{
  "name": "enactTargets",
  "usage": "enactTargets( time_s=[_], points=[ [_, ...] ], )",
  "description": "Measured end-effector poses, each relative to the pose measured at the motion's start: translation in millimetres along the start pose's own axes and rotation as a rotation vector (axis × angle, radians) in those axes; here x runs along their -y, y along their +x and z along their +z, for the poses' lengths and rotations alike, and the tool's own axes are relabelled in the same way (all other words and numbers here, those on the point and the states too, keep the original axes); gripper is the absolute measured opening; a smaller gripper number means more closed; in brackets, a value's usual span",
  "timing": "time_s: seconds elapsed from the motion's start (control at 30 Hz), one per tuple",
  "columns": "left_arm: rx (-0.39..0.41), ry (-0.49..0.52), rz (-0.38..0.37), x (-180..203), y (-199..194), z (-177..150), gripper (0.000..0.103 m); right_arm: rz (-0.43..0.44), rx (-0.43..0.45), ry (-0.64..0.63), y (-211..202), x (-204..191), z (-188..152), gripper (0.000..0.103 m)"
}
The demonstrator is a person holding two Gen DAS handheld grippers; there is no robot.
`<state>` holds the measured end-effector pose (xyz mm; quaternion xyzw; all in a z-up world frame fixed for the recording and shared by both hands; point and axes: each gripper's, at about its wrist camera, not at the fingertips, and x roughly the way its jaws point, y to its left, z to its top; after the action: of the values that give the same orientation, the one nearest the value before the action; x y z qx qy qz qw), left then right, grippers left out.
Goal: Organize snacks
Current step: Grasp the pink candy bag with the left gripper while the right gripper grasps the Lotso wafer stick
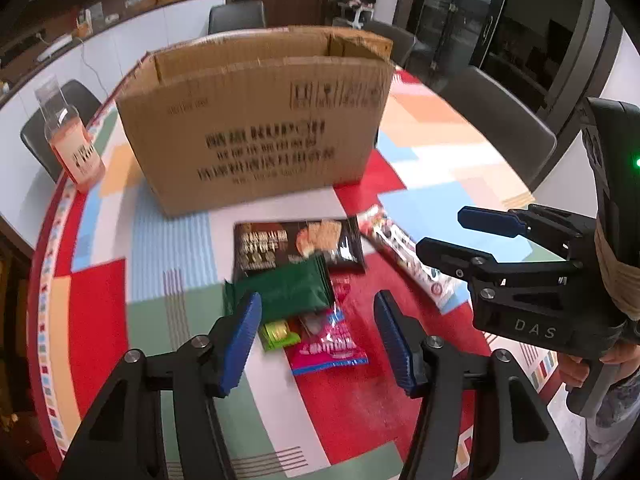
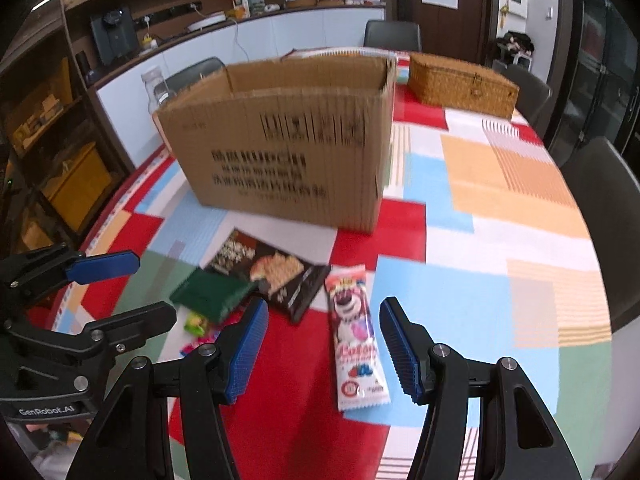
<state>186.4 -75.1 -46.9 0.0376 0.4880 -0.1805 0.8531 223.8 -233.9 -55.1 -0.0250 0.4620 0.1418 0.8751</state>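
Currently, left wrist view: my left gripper (image 1: pixel 318 334) jaws apart, nothing clamped, over the snack pile: green packet (image 1: pixel 284 292), pink packet (image 1: pixel 326 340), dark biscuit pack (image 1: pixel 298 244) mid-tabletop, cardboard box (image 1: pixel 256 120) behind. Right wrist view: my right gripper (image 2: pixel 324 350) also apart and empty, above the bear-print bar (image 2: pixel 354 332), which lies flat, toward the tabletop's near edge.

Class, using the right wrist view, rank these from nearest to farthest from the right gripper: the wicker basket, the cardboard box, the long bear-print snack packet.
1. Bear-print snack packet, lying between the right gripper fingers' line of sight.
2. Cardboard box, mid-table, behind the snacks.
3. Wicker basket, far right, beyond the box.
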Motion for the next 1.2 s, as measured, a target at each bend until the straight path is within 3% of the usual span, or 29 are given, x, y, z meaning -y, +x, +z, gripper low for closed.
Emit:
enactTargets(
  time_s=[0.3,0.6,0.93,1.03,1.2],
  points=[
    [-0.09,-0.016,-0.03,3,30,-14,0.046,-0.019,-0.079,0.014,24,8,-23,0.059],
    [-0.138,-0.017,-0.027,4,52,-14,0.038,-0.044,-0.099,0.022,36,14,-30,0.059],
    [-0.177,-0.039,-0.009,2,72,-9,0.037,-0.035,-0.128,0.021,59,18,-20,0.059],
    [-0.187,-0.043,-0.012,2,77,-8,0.037,-0.038,-0.14,0.015,66,17,-18,0.052],
    [-0.184,-0.044,-0.015,2,82,-6,0.036,-0.072,-0.135,-0.002,73,15,-12,0.052]
  ],
)
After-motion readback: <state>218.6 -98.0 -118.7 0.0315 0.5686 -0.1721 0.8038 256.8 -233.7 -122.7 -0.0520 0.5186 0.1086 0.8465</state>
